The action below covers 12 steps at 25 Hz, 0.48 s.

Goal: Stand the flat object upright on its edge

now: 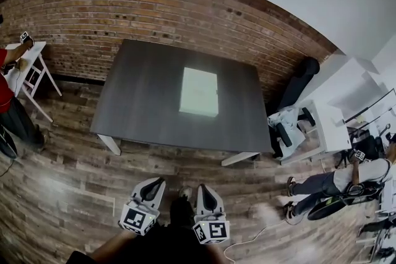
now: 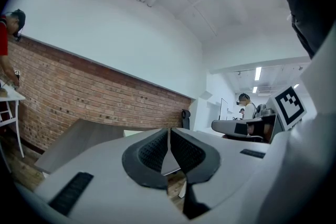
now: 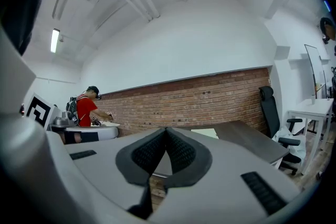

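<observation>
A pale, flat rectangular object [image 1: 199, 91] lies flat on the dark grey table [image 1: 142, 96], right of its middle. It shows as a thin pale strip [image 3: 206, 133] in the right gripper view and as a pale sliver [image 2: 137, 132] in the left gripper view. My left gripper [image 1: 156, 183] and right gripper [image 1: 203, 188] hang side by side over the wooden floor, well short of the table's near edge. Both are shut with nothing between the jaws. The left gripper's tips [image 2: 169, 132] and the right gripper's tips [image 3: 166, 130] point toward the table.
A brick wall [image 1: 154, 9] runs behind the table. A person in red stands at a small white table [image 1: 28, 68] at the left. On the right are a black office chair [image 1: 298, 80], white desks [image 1: 331, 123] and a person [image 1: 334, 181] low on the floor.
</observation>
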### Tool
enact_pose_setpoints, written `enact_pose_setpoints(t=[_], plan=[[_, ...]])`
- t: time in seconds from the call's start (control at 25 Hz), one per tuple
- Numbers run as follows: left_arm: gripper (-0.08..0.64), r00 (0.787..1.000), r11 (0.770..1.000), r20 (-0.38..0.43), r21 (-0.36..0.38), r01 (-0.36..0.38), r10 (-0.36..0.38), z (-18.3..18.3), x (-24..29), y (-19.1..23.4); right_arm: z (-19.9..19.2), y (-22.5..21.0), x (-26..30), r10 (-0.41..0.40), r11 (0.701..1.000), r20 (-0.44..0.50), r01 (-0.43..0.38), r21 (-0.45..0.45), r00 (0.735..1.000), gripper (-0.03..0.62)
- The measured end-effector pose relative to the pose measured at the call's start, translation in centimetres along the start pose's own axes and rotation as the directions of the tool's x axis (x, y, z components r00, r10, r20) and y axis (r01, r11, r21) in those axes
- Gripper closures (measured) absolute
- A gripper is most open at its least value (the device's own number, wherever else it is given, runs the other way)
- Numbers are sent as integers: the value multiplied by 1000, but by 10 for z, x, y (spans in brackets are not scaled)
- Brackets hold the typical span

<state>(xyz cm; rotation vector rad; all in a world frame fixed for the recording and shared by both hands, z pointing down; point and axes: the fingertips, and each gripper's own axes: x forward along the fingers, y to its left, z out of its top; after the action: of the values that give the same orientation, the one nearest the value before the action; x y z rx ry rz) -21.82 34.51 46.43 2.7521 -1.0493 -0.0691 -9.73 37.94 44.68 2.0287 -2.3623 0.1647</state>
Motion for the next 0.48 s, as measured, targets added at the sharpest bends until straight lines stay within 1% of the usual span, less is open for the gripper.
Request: enact_pose_setpoints(t=[0.2,0.48], plan=[[517,1000,1000,7,7,-17,17,1,27,17,-2,-15,28,15,1000,0,-15,-9,1000,568],[517,999,998,19,34,-50,50,7,80,33,2,-53,71,47,999,7,-47,-4,999,568]])
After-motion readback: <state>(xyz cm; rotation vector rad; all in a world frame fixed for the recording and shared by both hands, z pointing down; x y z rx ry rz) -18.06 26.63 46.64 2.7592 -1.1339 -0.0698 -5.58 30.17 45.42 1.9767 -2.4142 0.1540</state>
